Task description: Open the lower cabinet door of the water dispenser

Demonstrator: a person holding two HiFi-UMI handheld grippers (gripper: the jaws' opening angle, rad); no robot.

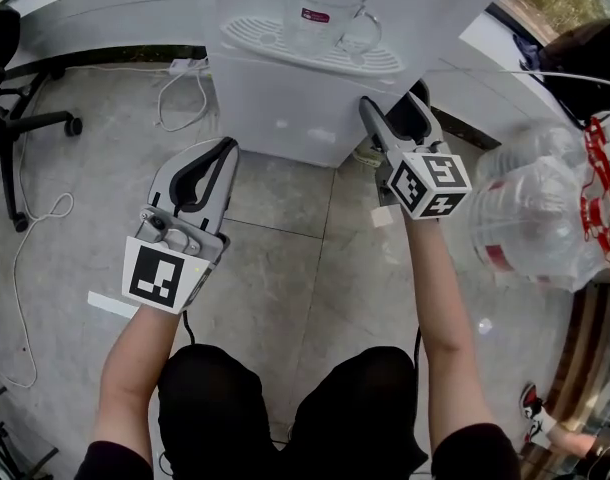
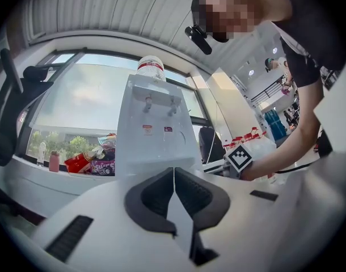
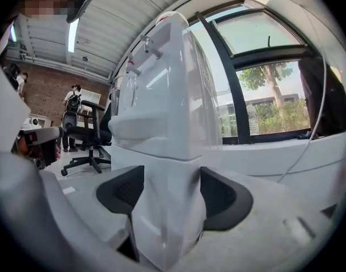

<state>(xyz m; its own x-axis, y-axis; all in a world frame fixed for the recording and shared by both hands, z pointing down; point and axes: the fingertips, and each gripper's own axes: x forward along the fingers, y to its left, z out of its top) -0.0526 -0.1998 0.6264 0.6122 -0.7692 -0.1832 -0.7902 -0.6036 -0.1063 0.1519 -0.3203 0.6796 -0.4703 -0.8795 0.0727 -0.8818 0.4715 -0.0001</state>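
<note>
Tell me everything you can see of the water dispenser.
The water dispenser is a white, plastic-looking tower standing upright on the grey tiled floor. A bottle with a red label sits on top. Two taps stick out of the upper front, and below them a slotted drip tray holds a clear glass mug. The lower cabinet looks closed. The right gripper, jaws wide apart, straddles the cabinet's front corner; whether its pads touch is unclear.

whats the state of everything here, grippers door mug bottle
left gripper: shut, empty
right gripper: open, jaws astride the dispenser's lower front corner
lower cabinet door: closed
glass mug: upright on the drip tray, looks empty
water bottle: seated neck-down on the dispenser
</note>
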